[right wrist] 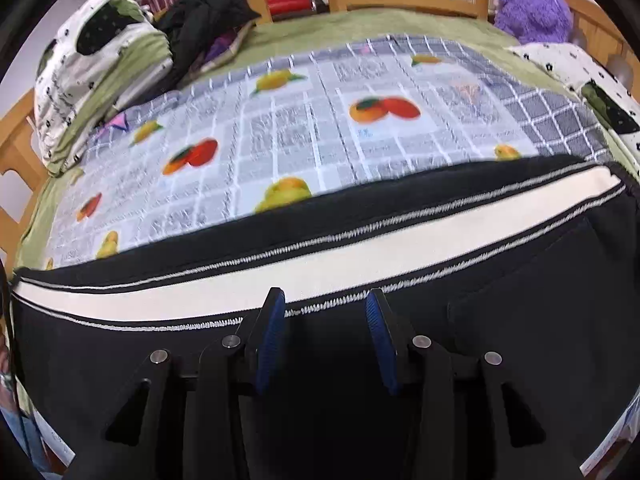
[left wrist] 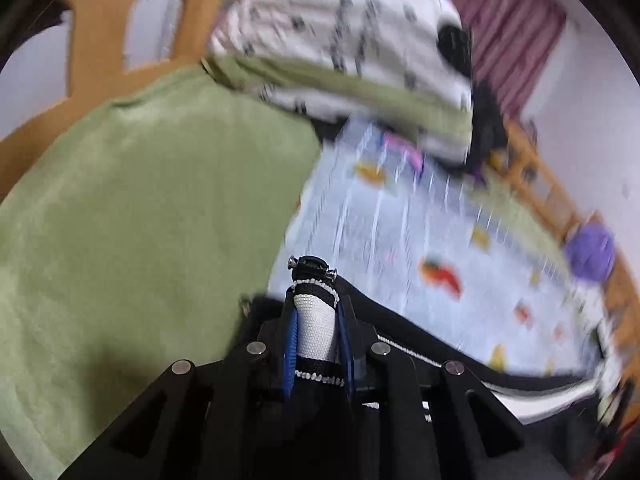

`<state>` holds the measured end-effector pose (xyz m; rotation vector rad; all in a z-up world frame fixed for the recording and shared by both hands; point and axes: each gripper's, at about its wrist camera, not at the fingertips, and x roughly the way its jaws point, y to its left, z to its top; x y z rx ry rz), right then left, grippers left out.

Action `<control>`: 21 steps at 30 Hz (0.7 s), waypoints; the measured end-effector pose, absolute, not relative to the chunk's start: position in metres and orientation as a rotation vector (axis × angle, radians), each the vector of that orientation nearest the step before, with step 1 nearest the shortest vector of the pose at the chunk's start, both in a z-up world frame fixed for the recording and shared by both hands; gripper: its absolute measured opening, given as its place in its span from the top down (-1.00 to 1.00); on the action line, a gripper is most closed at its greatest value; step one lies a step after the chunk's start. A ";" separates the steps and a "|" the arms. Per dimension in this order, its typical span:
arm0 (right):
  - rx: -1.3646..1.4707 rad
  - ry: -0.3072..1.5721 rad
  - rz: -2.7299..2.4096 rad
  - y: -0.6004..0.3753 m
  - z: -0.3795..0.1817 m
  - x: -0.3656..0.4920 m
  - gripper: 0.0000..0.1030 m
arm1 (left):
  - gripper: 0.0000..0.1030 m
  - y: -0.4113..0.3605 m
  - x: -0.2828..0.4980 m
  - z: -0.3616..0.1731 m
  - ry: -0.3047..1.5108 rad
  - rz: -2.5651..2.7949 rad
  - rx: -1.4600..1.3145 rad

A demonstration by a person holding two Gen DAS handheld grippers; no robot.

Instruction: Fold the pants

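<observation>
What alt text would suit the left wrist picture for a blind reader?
The left hand-held gripper pinches the white-striped end of black pants. Behind lie a blurred fruit-print sheet and a green blanket.

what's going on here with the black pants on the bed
A person is folding a pair of black pants with a cream side stripe, using a handheld claw in each hand. The left claw is shut on a bunched end of the pants, at the stripe. The right claw hovers open over the black fabric just below the stripe, gripping nothing. The pants lie stretched across a fruit-print sheet on the bed, not yet folded over as far as this view shows.
</observation>
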<state>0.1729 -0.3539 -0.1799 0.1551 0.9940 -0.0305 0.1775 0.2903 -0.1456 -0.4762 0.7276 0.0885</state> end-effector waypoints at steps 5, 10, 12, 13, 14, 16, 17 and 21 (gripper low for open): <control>0.109 0.972 -0.025 -0.349 -0.181 0.188 0.17 | 0.63 0.294 0.207 -0.188 0.884 0.161 -0.451; 0.062 1.038 -0.088 -0.351 -0.213 0.229 0.16 | 0.32 0.294 0.200 -0.186 0.907 0.188 -0.445; 0.048 1.033 -0.106 -0.349 -0.215 0.240 0.09 | 0.29 0.284 0.191 -0.176 0.913 0.202 -0.388; 0.041 1.038 -0.116 -0.347 -0.215 0.244 0.06 | 0.14 0.278 0.187 -0.173 0.911 0.191 -0.361; 0.045 1.043 -0.124 -0.346 -0.213 0.246 0.05 | 0.03 0.269 0.182 -0.168 0.903 0.175 -0.324; 0.073 1.035 -0.120 -0.347 -0.209 0.241 0.07 | -0.13 0.250 0.164 -0.158 0.885 0.134 -0.274; 0.082 1.035 -0.108 -0.346 -0.206 0.236 0.12 | -0.13 0.244 0.159 -0.155 0.882 0.122 -0.267; 0.063 0.963 -0.100 -0.335 -0.183 0.198 0.13 | -0.13 0.223 0.128 -0.150 0.889 0.053 -0.314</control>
